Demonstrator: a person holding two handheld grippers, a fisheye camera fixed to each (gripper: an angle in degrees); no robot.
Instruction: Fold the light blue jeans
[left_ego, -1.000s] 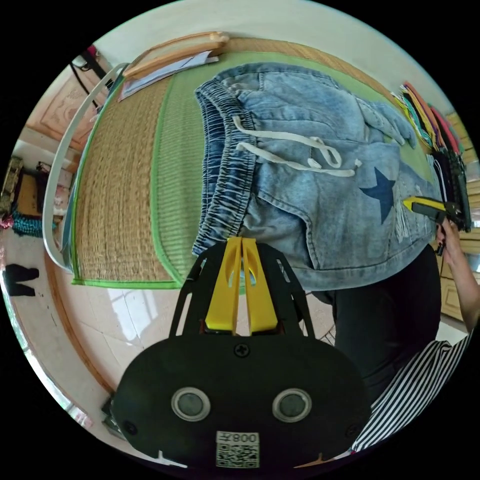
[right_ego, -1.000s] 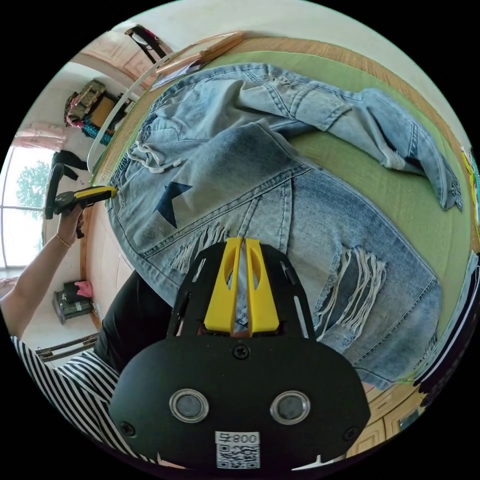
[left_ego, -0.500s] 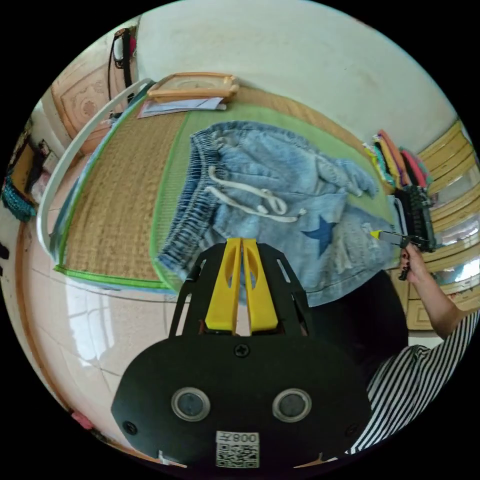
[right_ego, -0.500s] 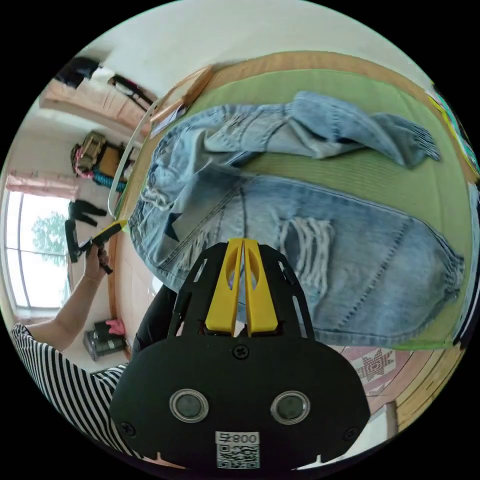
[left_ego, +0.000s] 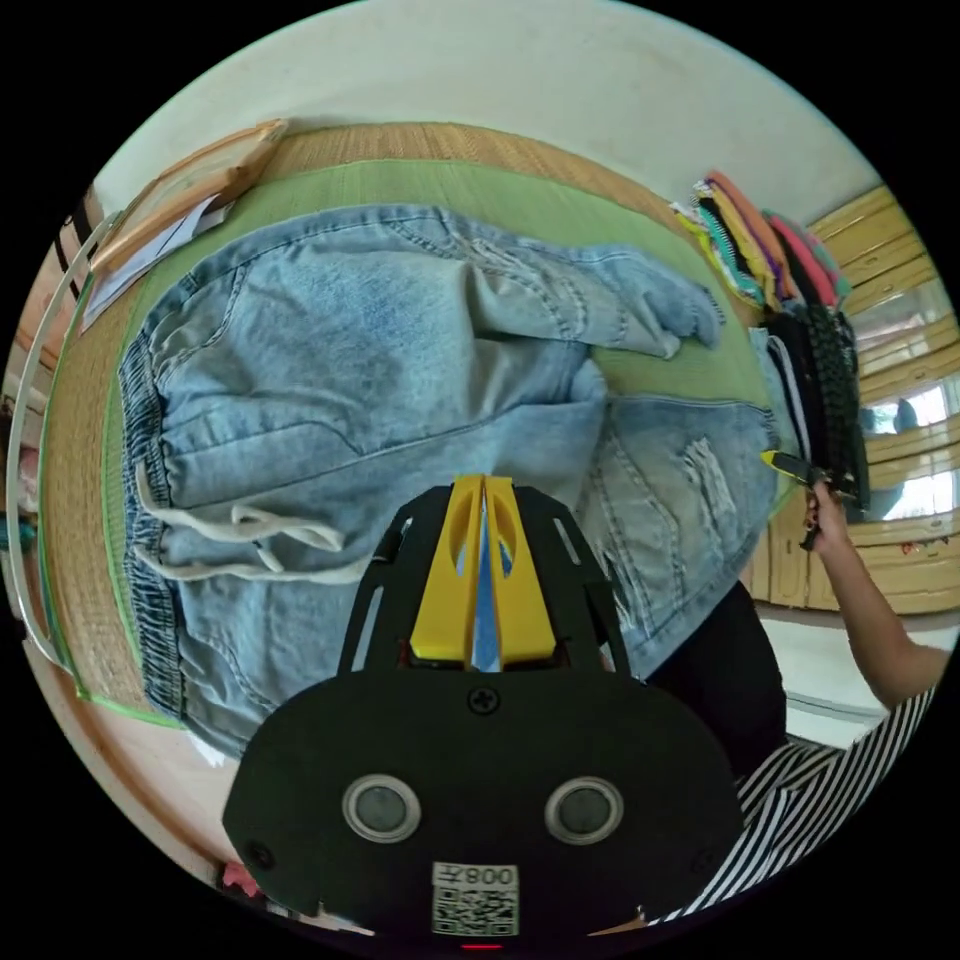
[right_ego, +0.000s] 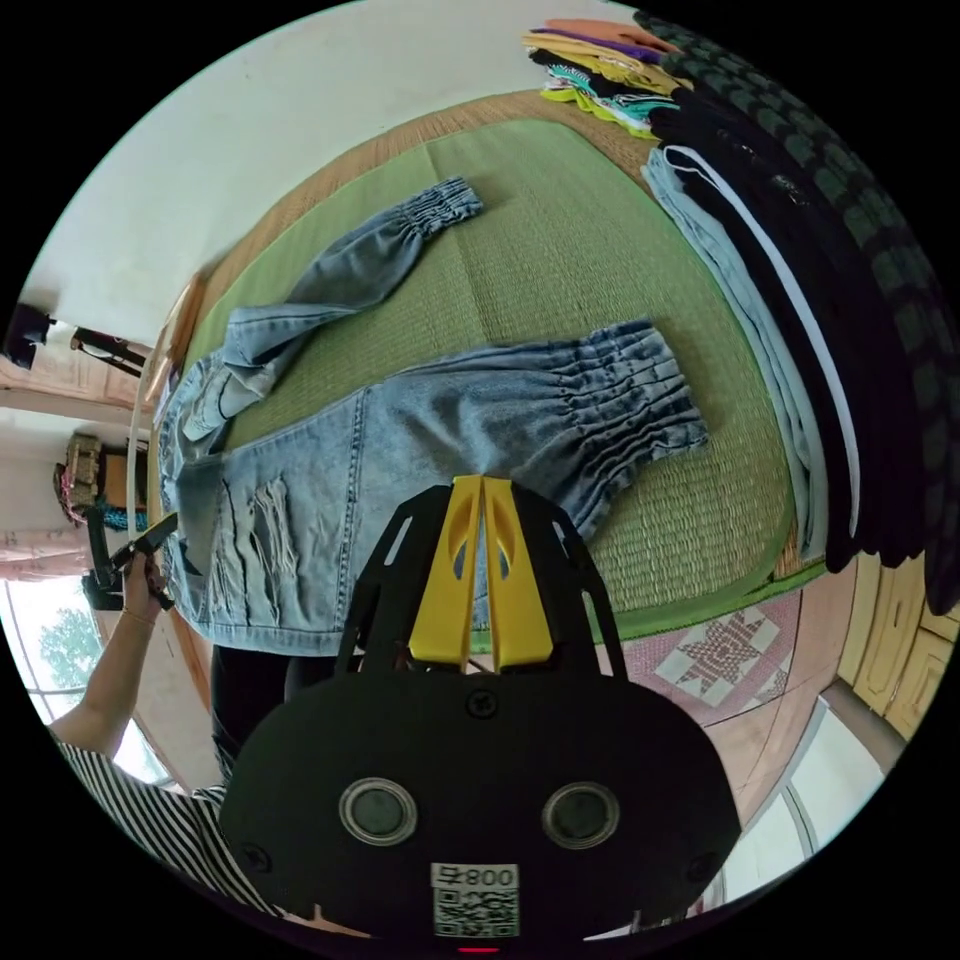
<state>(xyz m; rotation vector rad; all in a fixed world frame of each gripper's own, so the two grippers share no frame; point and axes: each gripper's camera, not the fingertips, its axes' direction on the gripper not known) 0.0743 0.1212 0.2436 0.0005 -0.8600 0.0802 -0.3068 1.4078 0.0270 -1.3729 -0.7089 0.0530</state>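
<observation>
Light blue jeans (left_ego: 380, 340) lie spread on a green mat (left_ego: 500, 190), the elastic waistband and white drawstring (left_ego: 250, 540) toward the left of the left gripper view. My left gripper (left_ego: 484, 482) hangs shut over the hip area, a sliver of denim showing through its narrow gap. In the right gripper view, the jeans (right_ego: 400, 440) stretch across the mat (right_ego: 560, 250) with both gathered cuffs (right_ego: 640, 390) in sight. My right gripper (right_ego: 482, 480) is shut just above the nearer leg's edge. Each view catches the other gripper in a hand: right gripper (left_ego: 790, 462), left gripper (right_ego: 150, 535).
A stack of folded clothes (left_ego: 780, 260) lines the mat's far side, dark garments (right_ego: 800, 180) over a pale blue one (right_ego: 740, 290). A wooden frame (left_ego: 190, 170) lies at the mat's corner. The person's striped sleeve (left_ego: 830, 790) and dark trousers (left_ego: 730, 660) stand at the near edge.
Both cameras have moved. The left gripper has come in closer over the hip of the jeans; the right has swung along the leg toward the cuffs. The jaws look unchanged.
</observation>
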